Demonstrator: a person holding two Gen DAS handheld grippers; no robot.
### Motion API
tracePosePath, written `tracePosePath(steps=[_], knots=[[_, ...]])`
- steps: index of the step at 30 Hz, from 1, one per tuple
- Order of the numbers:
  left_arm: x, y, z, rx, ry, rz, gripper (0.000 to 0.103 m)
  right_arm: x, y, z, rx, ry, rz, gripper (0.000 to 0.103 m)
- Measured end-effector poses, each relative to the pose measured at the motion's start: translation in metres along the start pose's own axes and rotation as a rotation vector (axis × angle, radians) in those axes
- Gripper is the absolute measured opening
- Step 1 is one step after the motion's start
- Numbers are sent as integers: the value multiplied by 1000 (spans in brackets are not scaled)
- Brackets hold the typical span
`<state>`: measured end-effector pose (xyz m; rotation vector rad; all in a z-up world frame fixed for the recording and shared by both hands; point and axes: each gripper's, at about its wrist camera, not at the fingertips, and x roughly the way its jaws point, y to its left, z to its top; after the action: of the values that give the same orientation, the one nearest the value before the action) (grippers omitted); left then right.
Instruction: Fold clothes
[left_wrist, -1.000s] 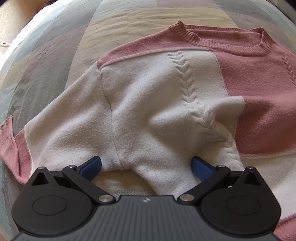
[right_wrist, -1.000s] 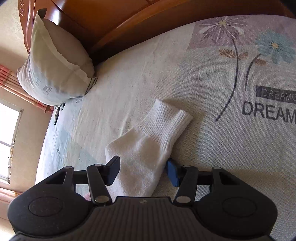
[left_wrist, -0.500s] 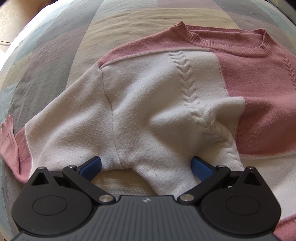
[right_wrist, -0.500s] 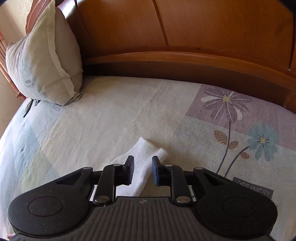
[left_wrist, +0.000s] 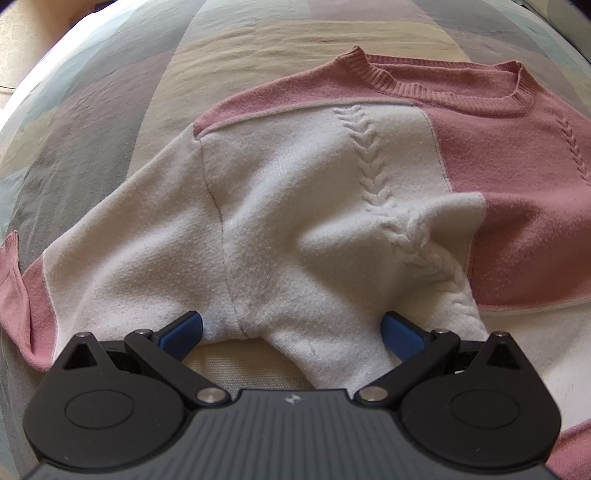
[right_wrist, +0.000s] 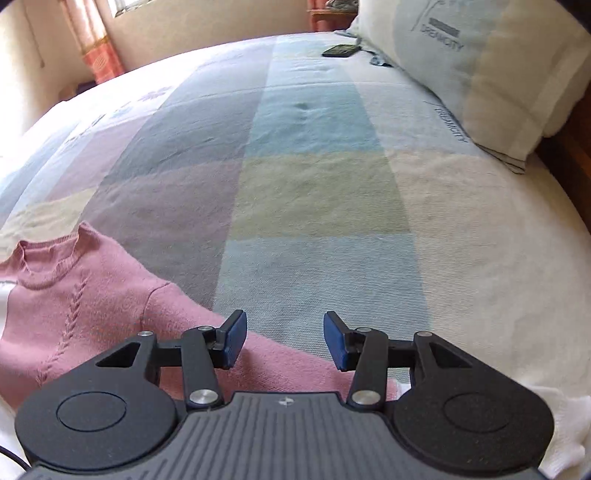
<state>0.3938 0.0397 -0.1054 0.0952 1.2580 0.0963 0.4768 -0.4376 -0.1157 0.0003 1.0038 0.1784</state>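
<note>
Pink-white sweater (left_wrist: 332, 206): one; pillow (right_wrist: 476, 62): one; phone (right_wrist: 340, 50): one.

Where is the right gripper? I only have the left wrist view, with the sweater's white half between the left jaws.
Observer: The right gripper hangs over the edge of the sweater's pink sleeve. Its jaws are opening, with nothing between them.
Operator: Is that sleeve folded in yet?
Observer: No, it lies stretched out away from the body.
Operator: Anything else on the bed?
Observer: A pillow lies at the far end, and a dark flat device beside it.
</note>
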Motion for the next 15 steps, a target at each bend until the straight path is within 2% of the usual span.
tracePosePath(steps=[2, 4, 7, 8, 10, 12, 15], knots=[[-1, 1, -2, 0, -8, -4, 103, 13, 14, -4, -118, 58, 7, 51], [-1, 1, -2, -4, -16, -4, 103, 23, 25, -10, -231, 103, 11, 58], [-1, 1, -4, -8, -27, -2, 103, 25, 23, -10, -294, 106, 29, 61], [-1, 1, -5, -10, -31, -1, 103, 24, 24, -8, -301, 124, 50, 58], [-1, 1, -5, -12, -31, 0, 103, 23, 31, -4, -347, 154, 82, 21], [-1, 2, -4, -14, -23, 3, 103, 20, 44, -5, -432, 163, 50, 11], [0, 2, -1, -15, -9, 11, 103, 17, 49, 1, -486, 100, -66, 9]])
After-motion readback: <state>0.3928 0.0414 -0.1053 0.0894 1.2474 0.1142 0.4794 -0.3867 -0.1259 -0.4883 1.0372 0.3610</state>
